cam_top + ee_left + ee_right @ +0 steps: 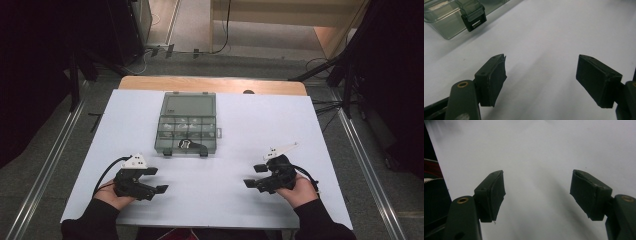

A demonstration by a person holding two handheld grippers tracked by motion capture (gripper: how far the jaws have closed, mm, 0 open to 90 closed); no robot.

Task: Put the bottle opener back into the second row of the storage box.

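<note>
White worktop (240, 150), closed compartment box (186, 123) mid-field | left claw (153, 180), right claw (254, 176) both released, empty | approach stage | next: reach front latches (184, 153)

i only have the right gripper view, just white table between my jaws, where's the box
Observer: The clear plastic box sits near the middle of the white table, farther from the person than both grippers.
Operator: is it open or closed
Observer: Its lid lies flat on top and the two black latches at its near edge look fastened, so closed as far as I can tell.
Operator: what's the left gripper doing
Observer: The left gripper rests low over the table near the person's edge, jaws open with nothing between them; one box latch shows in the left gripper view.
</note>
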